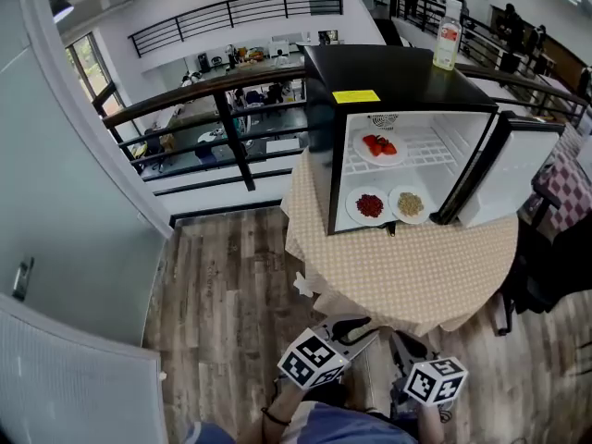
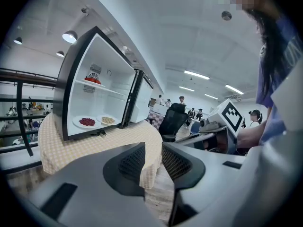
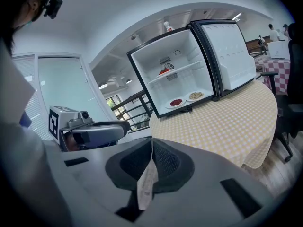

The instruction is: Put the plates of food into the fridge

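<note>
All three plates of food (image 1: pixel 380 147) sit inside the open fridge (image 1: pixel 398 72), so the slightly spread left hand-held gripper (image 2: pixel 154 161) or pressed-together right hand-held gripper (image 3: pixel 152 145) should swing its door (image 1: pixel 523 178) shut gently.

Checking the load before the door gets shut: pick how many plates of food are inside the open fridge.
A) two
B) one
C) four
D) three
D: inside the fridge, the plate of red pieces sits on the upper shelf, and the plate of dark red food and the plate of beige food sit side by side on the bottom.
</note>
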`<state>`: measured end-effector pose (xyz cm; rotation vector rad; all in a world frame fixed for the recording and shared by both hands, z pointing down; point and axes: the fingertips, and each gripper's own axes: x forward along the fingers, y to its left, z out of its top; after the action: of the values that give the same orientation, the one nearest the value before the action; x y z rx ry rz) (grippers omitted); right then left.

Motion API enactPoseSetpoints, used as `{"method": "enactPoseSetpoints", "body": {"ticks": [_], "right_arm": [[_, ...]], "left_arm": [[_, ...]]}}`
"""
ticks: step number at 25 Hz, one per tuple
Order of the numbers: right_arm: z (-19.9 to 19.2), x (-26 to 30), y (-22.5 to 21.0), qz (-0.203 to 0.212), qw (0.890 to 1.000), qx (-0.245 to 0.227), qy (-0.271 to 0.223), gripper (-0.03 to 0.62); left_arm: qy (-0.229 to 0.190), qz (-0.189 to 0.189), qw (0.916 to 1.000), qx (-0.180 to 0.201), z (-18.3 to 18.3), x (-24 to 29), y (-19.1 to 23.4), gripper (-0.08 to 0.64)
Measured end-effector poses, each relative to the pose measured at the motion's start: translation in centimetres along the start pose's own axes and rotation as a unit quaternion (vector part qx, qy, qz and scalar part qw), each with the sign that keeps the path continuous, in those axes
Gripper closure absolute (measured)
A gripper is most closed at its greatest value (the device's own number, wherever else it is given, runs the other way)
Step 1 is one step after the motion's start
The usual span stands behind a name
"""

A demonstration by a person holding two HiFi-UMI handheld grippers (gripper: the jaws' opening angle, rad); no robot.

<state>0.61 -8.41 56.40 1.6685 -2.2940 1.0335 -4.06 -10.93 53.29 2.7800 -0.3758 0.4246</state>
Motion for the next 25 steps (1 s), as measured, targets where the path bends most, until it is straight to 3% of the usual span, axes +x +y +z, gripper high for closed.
{"method": "enactPoseSetpoints", "body": {"ticks": [6, 9, 25], "right_arm": [[-1.0, -3.8, -0.5, 0.02, 0.999, -0.047, 0.007, 0.571], [-1.9, -6.1, -1.4, 0.019, 0.997, -0.07, 0.018, 0.571], [-8.2, -17.8, -3.5, 0.065, 0.991, -0.115, 0.029, 0.571]], "left_arm": [[-0.01, 0.004, 0.9998, -0.018, 0.0, 1.9, -3.7, 0.441], [-0.002, 0.003, 1.0, -0.008, -0.3, 3.0, -6.4, 0.44], [0.004, 0.029, 0.9996, 0.004, -3.1, 5.0, -20.3, 0.44]]}}
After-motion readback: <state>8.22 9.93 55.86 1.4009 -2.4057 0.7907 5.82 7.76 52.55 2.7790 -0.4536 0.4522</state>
